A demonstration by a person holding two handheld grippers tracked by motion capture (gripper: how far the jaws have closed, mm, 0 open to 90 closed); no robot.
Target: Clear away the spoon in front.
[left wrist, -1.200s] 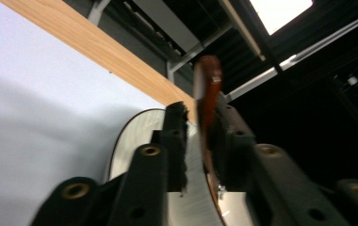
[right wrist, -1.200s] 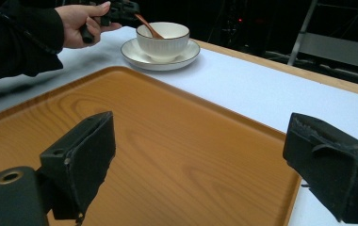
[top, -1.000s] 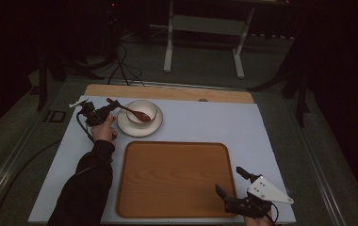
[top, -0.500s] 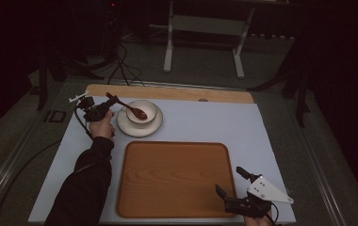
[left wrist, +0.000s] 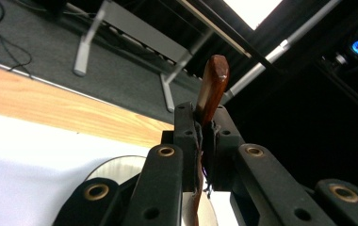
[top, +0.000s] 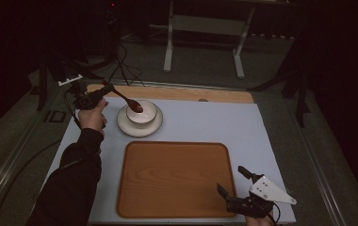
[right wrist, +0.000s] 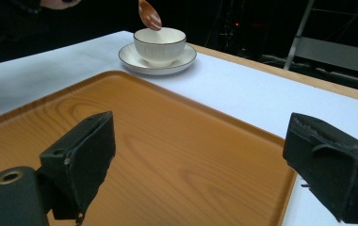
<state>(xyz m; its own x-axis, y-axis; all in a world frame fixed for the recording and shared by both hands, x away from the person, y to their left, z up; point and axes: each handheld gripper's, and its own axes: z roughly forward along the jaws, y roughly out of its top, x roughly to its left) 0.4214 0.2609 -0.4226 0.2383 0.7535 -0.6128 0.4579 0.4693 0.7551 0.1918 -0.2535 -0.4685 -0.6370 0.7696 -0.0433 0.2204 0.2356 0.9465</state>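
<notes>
The left gripper (top: 92, 100) has its fingers (left wrist: 186, 136) clamped tight on the handle of a wooden spoon (top: 123, 100); in the left gripper view the handle end sticks up out of the closed fingers. From the grip the spoon slopes away and down, and its bowl hangs just above the rim of the white cup (top: 142, 113), which stands on a saucer (top: 139, 127) on the white-covered desk (top: 262, 132). In the right gripper view the spoon bowl (right wrist: 150, 15) appears clear of the cup (right wrist: 160, 43), not resting in it, though how far clear is hard to judge.

The right gripper (top: 243, 197) sits at the near corner of the wooden tray (top: 174, 179), its fingers (right wrist: 80, 160) spread wide with nothing between them, the bare tray under them.

The step in hand looks like lifting the spoon out of the cup. The next move probably calls for carrying it, level enough not to knock the rim, away from the cup and toward the tray in front of the open right fingers, then setting it down flat before letting go. The grip is near the handle's end, so the long free part could swing or tip if moved quickly.
</notes>
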